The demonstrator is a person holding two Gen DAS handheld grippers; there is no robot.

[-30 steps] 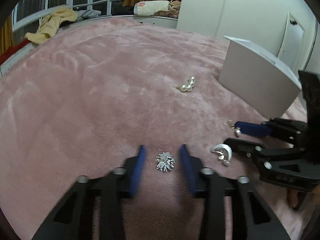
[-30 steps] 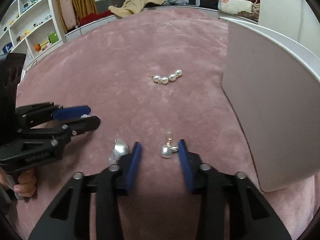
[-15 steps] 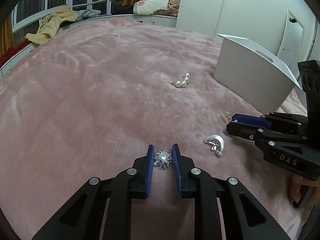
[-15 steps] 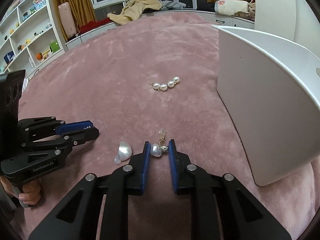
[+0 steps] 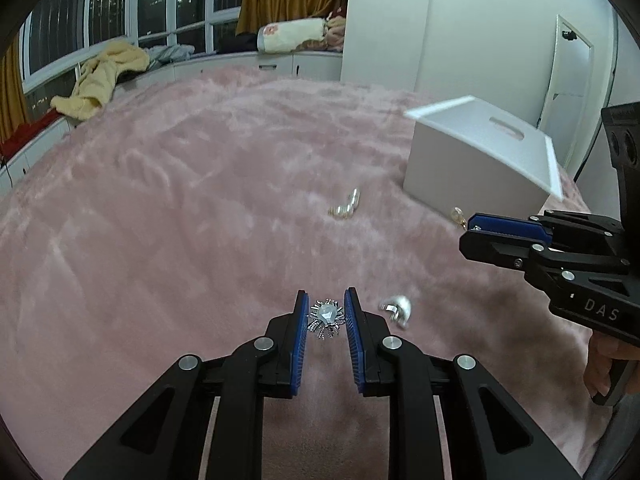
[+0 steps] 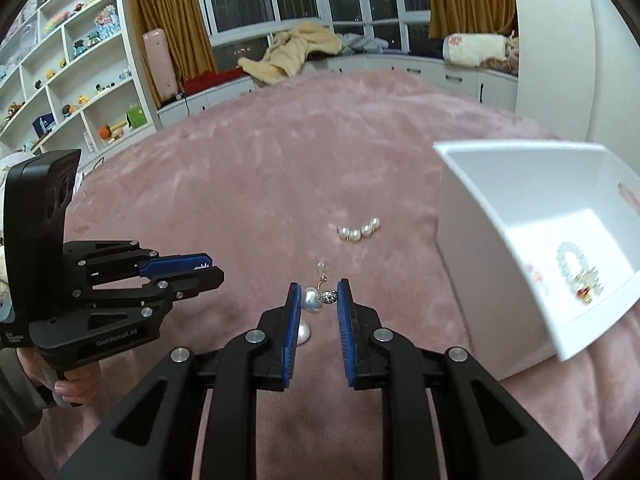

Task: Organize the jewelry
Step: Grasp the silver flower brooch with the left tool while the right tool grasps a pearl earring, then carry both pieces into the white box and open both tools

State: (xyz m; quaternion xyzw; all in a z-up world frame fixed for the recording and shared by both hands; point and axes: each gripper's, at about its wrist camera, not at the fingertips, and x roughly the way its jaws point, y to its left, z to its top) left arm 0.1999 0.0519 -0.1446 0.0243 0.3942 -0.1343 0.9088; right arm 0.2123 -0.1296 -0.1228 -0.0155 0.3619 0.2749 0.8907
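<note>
Both of my grippers now carry a piece clear of the pink bed cover (image 5: 200, 208). A second ago each set of fingers stood wide around its piece on the plush; half a second ago they had pinched in; now the cover sits farther below and the white storage box (image 6: 500, 240) shows its open inside in the right wrist view, so both pieces are lifted.

My left gripper (image 5: 327, 312) is clenched on the silver starburst brooch (image 5: 326, 317), which sits between the blue pads at their tips. My right gripper (image 6: 319, 300) is grasping the pearl drop earring (image 6: 316, 298): the pearl and its crusted bead are squeezed between the pads, and the gold hook with its clear drop sticks out toward 12 o'clock.

Two pieces are left on the cover. The silver crescent earring (image 5: 396, 306) lies just beside my left fingers at 3 o'clock. The pearl strand (image 6: 358, 232) lies at 12 o'clock from my right gripper, well short of the box.

The box stands at 2 o'clock from my right gripper and already holds a beaded bracelet (image 6: 576, 270). I judge the next step is carrying both pieces over its rim. The earring's hold looks shallow, so a slip is my worry.
</note>
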